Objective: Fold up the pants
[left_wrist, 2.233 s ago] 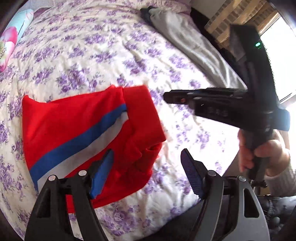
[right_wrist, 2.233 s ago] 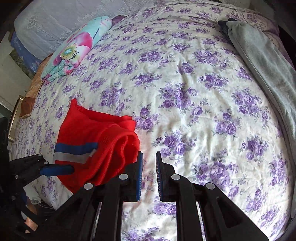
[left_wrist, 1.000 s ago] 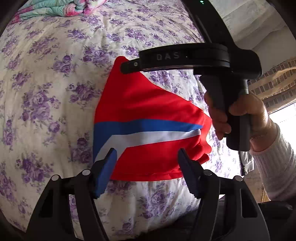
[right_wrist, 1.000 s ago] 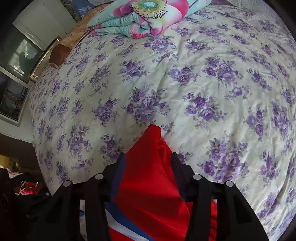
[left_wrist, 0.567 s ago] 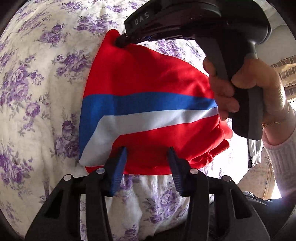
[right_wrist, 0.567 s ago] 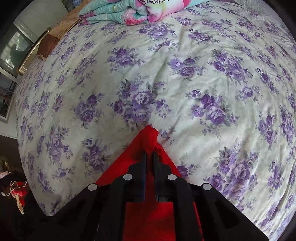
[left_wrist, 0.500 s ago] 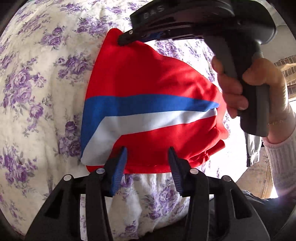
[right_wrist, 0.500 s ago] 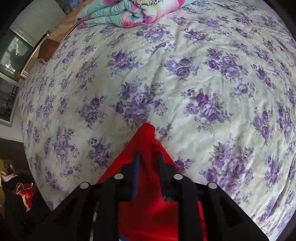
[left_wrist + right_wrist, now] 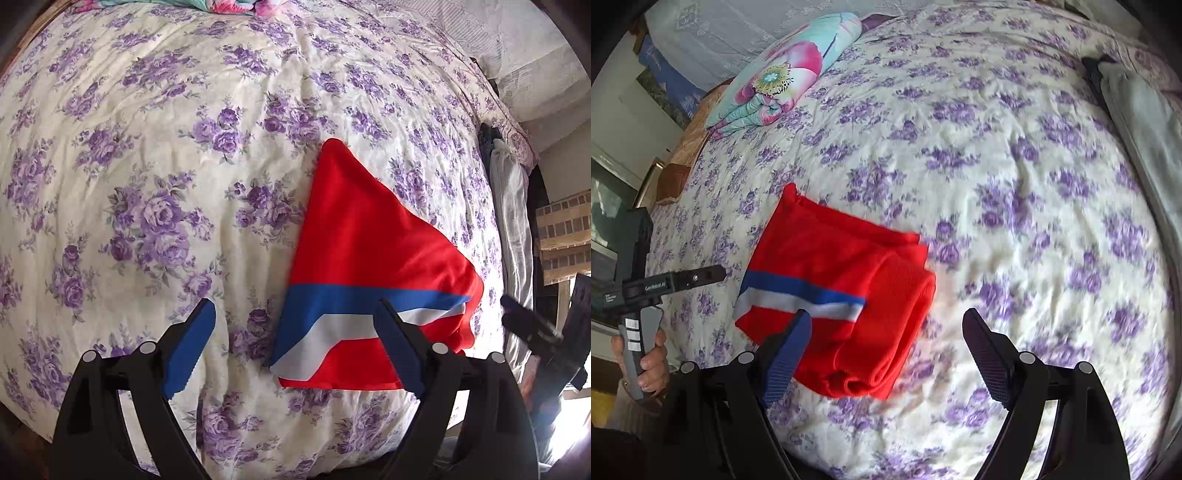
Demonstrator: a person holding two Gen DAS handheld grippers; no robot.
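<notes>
Red pants (image 9: 369, 236), folded, are lying on the floral bedspread (image 9: 147, 147) while left gripper (image 9: 295, 347) and right gripper (image 9: 886, 354) jaws are opening, gripping nothing; left gripper's label is illegible

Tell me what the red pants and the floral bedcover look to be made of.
Red pants: likely a matte knit, jersey or fleece-like; a fine ribbed texture shows and the folds are thick and soft. The blue and white stripes look smoother.
Floral bedcover: probably thin woven cotton, matte, with printed purple flowers and fine crinkles.
</notes>
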